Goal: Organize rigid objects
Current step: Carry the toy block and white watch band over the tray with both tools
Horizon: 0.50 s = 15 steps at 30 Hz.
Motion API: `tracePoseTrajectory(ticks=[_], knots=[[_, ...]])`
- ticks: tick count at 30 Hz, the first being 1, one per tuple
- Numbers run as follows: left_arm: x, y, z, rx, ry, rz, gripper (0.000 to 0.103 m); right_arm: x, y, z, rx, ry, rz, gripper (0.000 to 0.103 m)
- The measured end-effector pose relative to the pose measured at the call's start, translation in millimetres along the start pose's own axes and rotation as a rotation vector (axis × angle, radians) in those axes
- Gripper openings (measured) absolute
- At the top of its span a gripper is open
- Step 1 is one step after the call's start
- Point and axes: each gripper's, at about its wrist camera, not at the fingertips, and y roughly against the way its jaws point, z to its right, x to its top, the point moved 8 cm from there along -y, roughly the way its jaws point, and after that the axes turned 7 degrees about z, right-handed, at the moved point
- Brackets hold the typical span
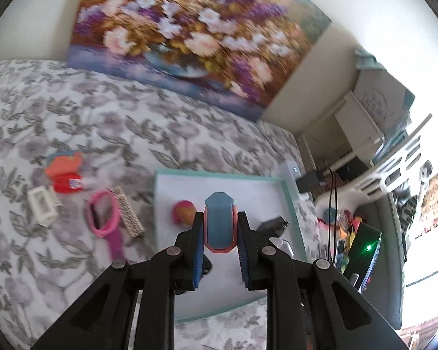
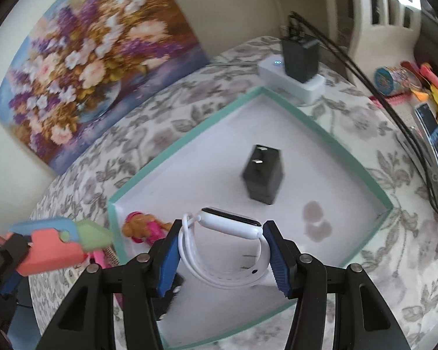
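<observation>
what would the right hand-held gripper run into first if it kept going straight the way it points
Probably the black charger block standing in the teal-rimmed tray. The right hand-held gripper, shut on the white smartwatch, points into the tray, and the block lies just right of its line; depth is unclear.
</observation>
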Motion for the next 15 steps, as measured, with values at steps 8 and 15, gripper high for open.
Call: tracePoseTrajectory(ticks=[8,15], knots=[[-14,-26,21,-0.017,-0.047,0.001,0.021,-2,-6,16,-0.017,-0.013,-0.014,0.057],[-27,-51,16,-0.008,-0.048,-0.038,0.021,-3,-8,18,-0.034,0.001,-0.016,0.057]])
